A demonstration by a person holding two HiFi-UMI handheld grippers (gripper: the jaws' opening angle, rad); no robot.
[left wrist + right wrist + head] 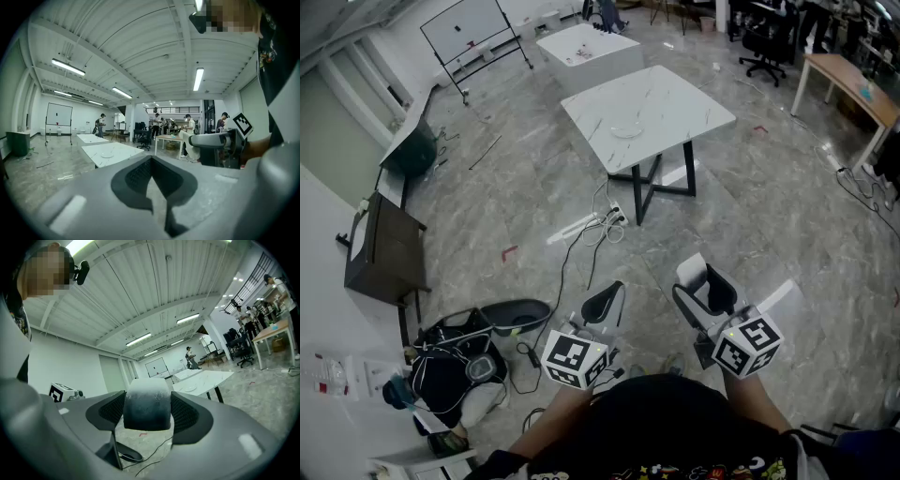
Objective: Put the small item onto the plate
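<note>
So the right tool (705, 287) is spread wide and clamped on the item (146, 405), a chunky rounded block that's frosty white up top and fades to dark lower down. The ribbed black pads press on both its sides. The left tool (151, 164) is clenched on nothing, its two black pads meeting in a seam. Both are smooth grey plastic, held about level, side by side in front of the person. The plate (628, 129), shallow and whitish, sits well away on a white marbled tabletop (684, 103) with black legs.
</note>
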